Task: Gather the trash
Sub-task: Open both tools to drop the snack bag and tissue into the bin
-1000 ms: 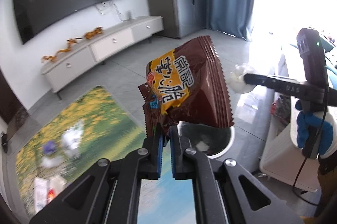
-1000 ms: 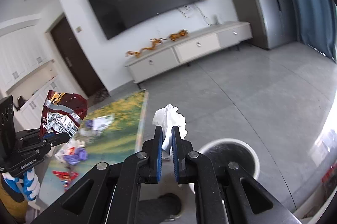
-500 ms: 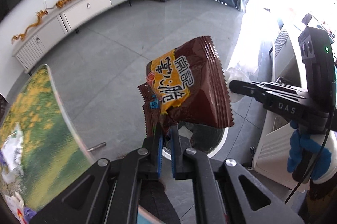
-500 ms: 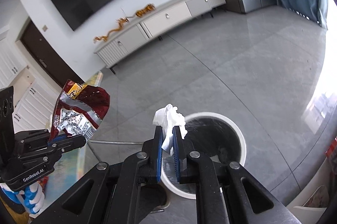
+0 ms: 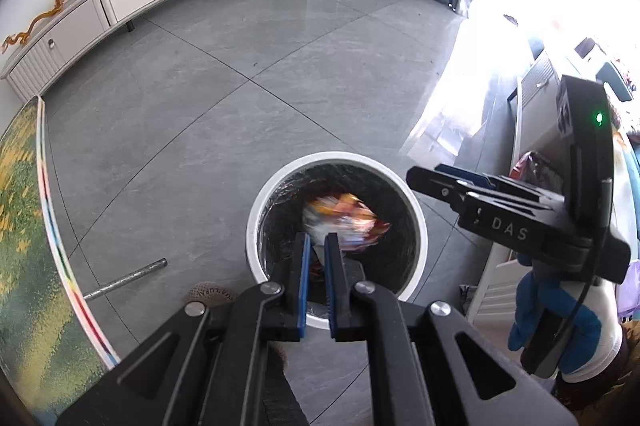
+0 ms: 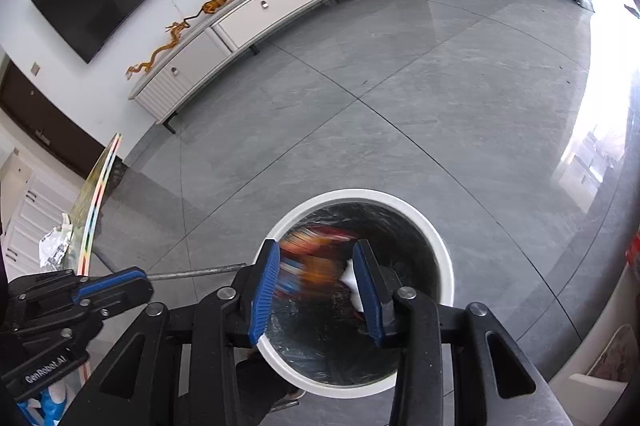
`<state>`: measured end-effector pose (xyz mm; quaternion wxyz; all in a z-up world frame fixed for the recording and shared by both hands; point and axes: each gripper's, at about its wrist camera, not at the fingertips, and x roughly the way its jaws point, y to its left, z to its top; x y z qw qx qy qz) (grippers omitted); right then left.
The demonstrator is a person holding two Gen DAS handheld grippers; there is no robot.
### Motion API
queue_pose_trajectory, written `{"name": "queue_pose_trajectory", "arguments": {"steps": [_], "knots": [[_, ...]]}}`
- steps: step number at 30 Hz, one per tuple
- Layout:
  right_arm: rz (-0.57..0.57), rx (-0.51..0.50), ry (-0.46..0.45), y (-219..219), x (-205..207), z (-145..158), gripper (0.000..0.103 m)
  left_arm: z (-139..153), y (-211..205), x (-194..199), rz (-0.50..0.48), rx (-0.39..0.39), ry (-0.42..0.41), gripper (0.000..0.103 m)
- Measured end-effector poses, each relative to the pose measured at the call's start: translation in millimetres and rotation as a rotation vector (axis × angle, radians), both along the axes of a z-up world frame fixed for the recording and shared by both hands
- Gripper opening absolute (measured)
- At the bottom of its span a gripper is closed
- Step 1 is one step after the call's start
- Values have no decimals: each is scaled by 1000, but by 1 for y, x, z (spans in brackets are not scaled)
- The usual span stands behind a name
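Half a second earlier the left gripper [image 5: 315, 246] pinched the brown snack bag [image 5: 344, 218] and the right gripper [image 6: 316, 274] pinched the white tissue [image 6: 352, 278]. Both had since let go: the jaws stood parted and empty, and the bag, a blur, had dropped inside the white trash bin [image 5: 256, 210], the tissue alongside it.

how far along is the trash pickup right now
Done: the snack wrapper shows as a blur inside the white trash bin, and a white tissue is in the bin too. In hand: nothing; the left tongs are slightly parted and empty, the right tongs wide open over the bin. Left: crumpled litter sits on the green table.
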<state>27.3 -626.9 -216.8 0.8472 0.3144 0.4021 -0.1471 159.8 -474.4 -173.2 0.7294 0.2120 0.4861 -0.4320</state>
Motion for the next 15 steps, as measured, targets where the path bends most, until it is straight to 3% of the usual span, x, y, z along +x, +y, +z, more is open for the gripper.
{"name": "queue_pose_trajectory", "arguments": {"steps": [5, 11, 12, 14, 15], "knots": [[-30, -18, -16, 0, -8, 14, 54, 25, 17, -4, 48, -88, -10, 7], [-41, -71, -90, 14, -19, 53, 74, 76, 47, -26, 54, -197, -37, 8], [-40, -84, -106, 18, -22, 62, 76, 83, 51, -30, 55, -202, -47, 10], [-40, -104, -133, 25, -26, 77, 79, 102, 64, -39, 69, -236, -70, 25], [-40, -114, -154, 30, -31, 88, 82, 114, 72, -45, 79, -257, -90, 28]]}}
